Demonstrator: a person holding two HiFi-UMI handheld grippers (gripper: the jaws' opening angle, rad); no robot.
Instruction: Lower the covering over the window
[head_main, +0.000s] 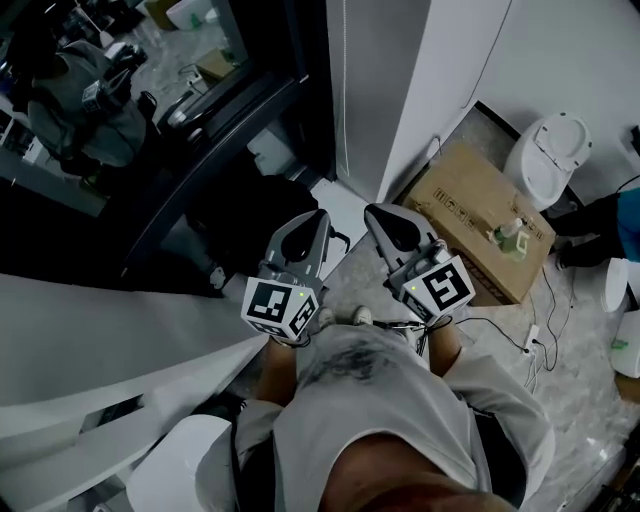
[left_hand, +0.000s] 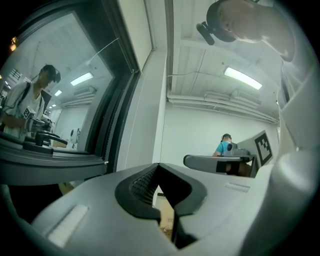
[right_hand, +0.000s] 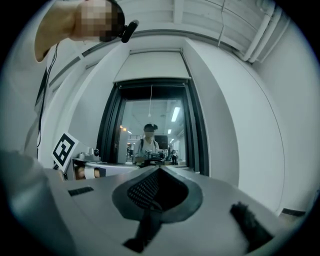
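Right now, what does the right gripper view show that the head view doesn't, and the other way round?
Only the right gripper view: the window's top edge, the white panel above it and ceiling pipes. Only the head view: a cardboard box and cables on the floor, plus the person's grey shirt. Both: the dark window frame, a figure showing in it, the left gripper with its marker cube, and the right gripper, jaws together on nothing.
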